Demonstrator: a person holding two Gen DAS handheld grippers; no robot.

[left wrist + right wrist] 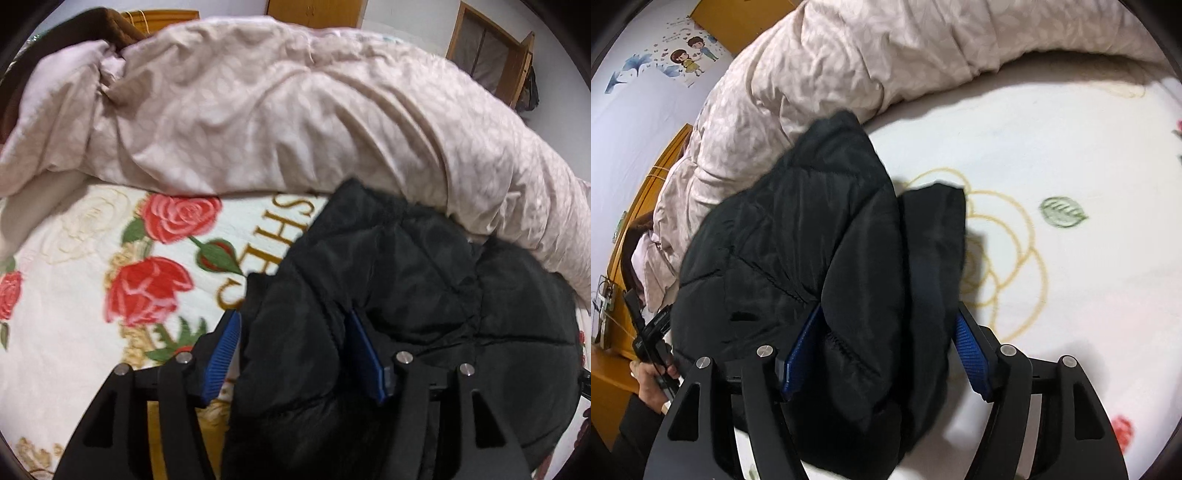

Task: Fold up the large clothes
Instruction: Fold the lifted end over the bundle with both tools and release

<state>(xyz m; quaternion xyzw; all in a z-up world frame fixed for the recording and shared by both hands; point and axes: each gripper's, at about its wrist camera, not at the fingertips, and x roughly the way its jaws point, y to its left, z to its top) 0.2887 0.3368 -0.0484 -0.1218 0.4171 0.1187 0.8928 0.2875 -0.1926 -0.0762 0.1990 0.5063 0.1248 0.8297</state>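
Left wrist view: left tool (295, 354) spread, black jacket (399, 280) between its blue pads, apparently unpinched.
Right wrist view: right tool (886, 354) likewise released around jacket on bed (1071, 147).

The black jacket (388, 295) hides part of the gold lettering (258, 236) on the blanket.

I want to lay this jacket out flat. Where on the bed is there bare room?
Bare blanket lies beside the black jacket, on the side with the gold flower outline and below the bunched duvet. In the left view the red roses patch is free too. It is crowded where jacket meets duvet.
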